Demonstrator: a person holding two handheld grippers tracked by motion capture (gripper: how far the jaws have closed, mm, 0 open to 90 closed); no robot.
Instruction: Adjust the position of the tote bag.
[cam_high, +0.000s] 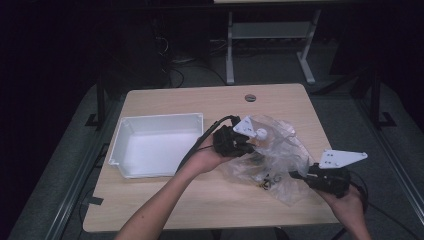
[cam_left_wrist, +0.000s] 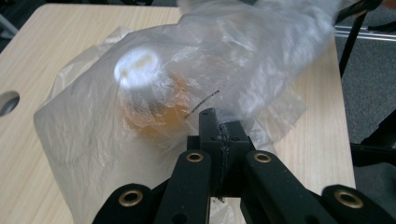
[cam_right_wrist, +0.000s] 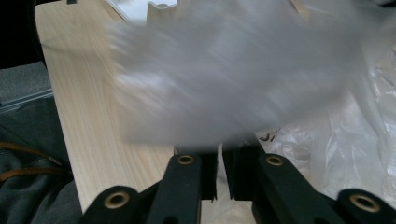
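A crumpled clear plastic bag (cam_high: 282, 150) lies on the right half of the wooden table (cam_high: 165, 200). My left gripper (cam_high: 251, 146) comes at it from the left and is shut on a fold of its film. In the left gripper view the jaws (cam_left_wrist: 217, 119) meet with the bag (cam_left_wrist: 224, 51) bunched over their tip, and a round amber thing with a white top (cam_left_wrist: 142, 91) shows through the film. Small dark pieces (cam_high: 265, 183) lie inside the bag near the front. My right gripper (cam_high: 296, 174) is at the bag's right edge. Its jaws (cam_right_wrist: 219, 151) stand slightly apart under the blurred bag (cam_right_wrist: 233, 70).
A white rectangular bin (cam_high: 160, 118) sits on the left half of the table, beside the left forearm. A round cable hole (cam_high: 250, 97) is near the far edge. Table legs and cables stand on the floor beyond.
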